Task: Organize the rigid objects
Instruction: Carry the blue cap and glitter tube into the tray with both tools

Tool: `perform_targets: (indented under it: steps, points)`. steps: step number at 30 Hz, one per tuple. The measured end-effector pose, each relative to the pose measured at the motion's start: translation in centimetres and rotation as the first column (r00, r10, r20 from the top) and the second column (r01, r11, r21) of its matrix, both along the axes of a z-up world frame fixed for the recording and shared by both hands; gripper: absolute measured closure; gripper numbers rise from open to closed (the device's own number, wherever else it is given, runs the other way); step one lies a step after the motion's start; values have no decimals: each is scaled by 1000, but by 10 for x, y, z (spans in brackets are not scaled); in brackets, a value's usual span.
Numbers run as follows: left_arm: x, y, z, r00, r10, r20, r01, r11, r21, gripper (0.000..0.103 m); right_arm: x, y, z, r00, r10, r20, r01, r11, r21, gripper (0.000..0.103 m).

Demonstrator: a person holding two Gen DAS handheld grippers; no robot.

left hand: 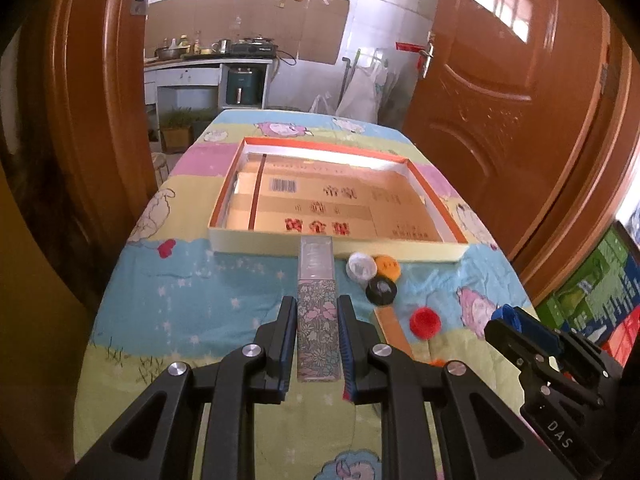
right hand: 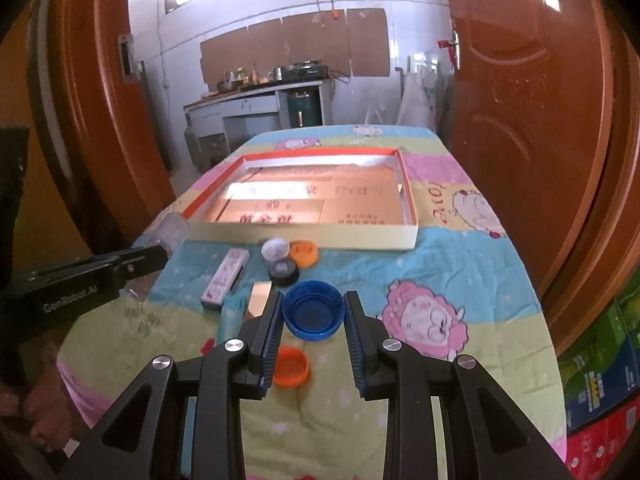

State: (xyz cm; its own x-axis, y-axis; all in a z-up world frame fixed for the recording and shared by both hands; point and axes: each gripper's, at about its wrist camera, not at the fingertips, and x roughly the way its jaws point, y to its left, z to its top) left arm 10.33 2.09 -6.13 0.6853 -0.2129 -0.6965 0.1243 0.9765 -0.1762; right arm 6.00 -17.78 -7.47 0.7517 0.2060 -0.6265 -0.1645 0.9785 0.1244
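Note:
My left gripper (left hand: 317, 305) is shut on a long floral-patterned box with a clear end (left hand: 316, 304), held above the table just in front of the shallow cardboard tray (left hand: 332, 246). My right gripper (right hand: 313, 300) is shut on a blue bottle cap (right hand: 313, 314), open side up, above the table. White (left hand: 361, 267), orange (left hand: 387, 266), black (left hand: 381, 290) and red (left hand: 425, 322) caps lie on the cloth near the tray's front wall. The right wrist view shows the tray (right hand: 320, 238), another flat patterned box (right hand: 225, 276) and an orange cap (right hand: 290, 367).
The table has a pastel cartoon cloth (left hand: 180, 300). A small tan cardboard piece (right hand: 260, 300) lies by the caps. Orange wooden doors (left hand: 500, 100) stand on both sides. Stacked coloured boxes (right hand: 600, 380) sit on the floor at the right. A kitchen counter (left hand: 200, 64) is behind.

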Motion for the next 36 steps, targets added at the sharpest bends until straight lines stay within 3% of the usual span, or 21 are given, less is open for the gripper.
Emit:
perform_targets:
  steps: [9, 21, 28, 36]
  points:
    - [33, 0, 14, 1000, 21, 20, -21, 1000, 4, 82, 33, -2, 21, 999, 4, 36, -4, 1000, -3, 72]
    - [91, -3, 21, 998, 58, -8, -58, 998, -10, 82, 92, -7, 37, 999, 36, 38, -36, 999, 16, 72]
    - [128, -8, 20, 996, 83, -26, -83, 996, 22, 82, 133, -15, 45, 997, 64, 36, -65, 997, 43, 72]
    - [171, -12, 7, 993, 75, -87, -70, 996, 58, 82, 192, -8, 26, 992, 115, -51, -113, 992, 47, 72]
